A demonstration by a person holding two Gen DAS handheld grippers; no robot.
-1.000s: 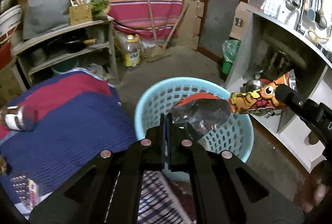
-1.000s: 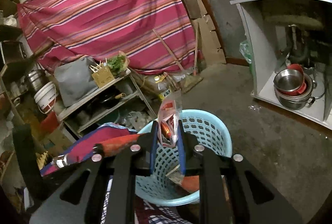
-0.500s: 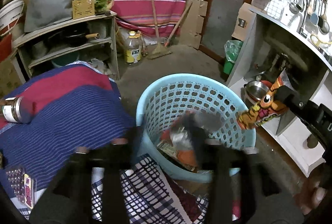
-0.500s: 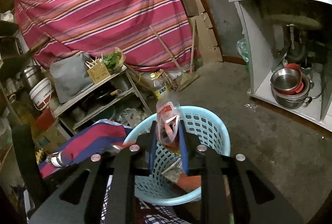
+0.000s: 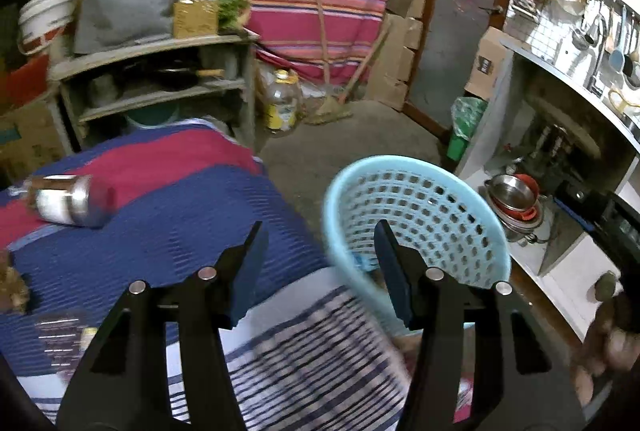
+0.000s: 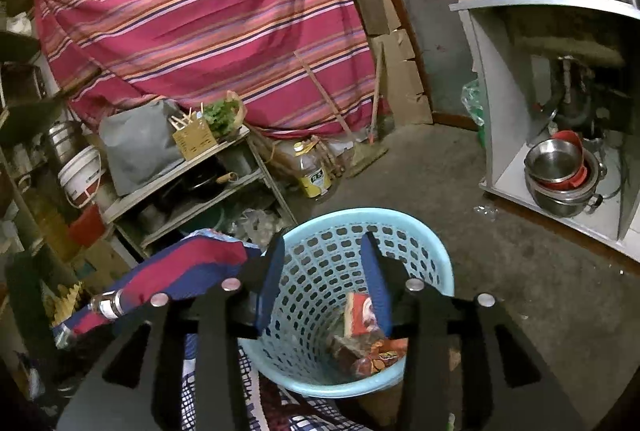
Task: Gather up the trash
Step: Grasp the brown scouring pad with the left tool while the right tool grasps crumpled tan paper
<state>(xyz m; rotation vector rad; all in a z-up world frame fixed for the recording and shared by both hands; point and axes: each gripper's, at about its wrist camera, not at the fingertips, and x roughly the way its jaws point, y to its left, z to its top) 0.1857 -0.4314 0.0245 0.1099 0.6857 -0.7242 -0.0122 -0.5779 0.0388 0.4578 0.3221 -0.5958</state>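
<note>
Right tool (image 6: 322, 273): poised over the basket mouth, jaws apart and opening at this moment. Nothing sits between the pads; a wrapper shows just below and beyond the right jaw, inside the basket and free of the grip.
Left tool (image 5: 318, 263): jaws apart and empty, aimed across the near edge of the bed toward the basket rim. The view is blurred.
Basket (image 6: 436, 255): light blue, perforated, standing on the floor just beside the bed. Judged to be the trash receptacle.
Trash in basket (image 6: 362, 339): several crumpled snack wrappers in red and orange lie at the bottom. The red and white wrapper (image 6: 358, 315) rests on top of them.
Bed cover (image 5: 168, 215): blue and red striped cloth, with a checked cloth nearer the tools.
Remaining items, bed: a small jar (image 5: 66, 201) lies on its side on the cover, well apart from the basket. A flat packet (image 5: 60, 335) lies at the near left edge, too blurred to identify.
Floor beyond: a scrap of clear plastic (image 6: 486, 211) lies near the white counter (image 6: 500, 135). A yellow-labelled bottle (image 6: 314, 171) stands by the shelf; whether it is trash cannot be told.
Progress: part done, in my judgement. Both tools are free; the bed items and the floor scrap appear still uncollected.
</note>
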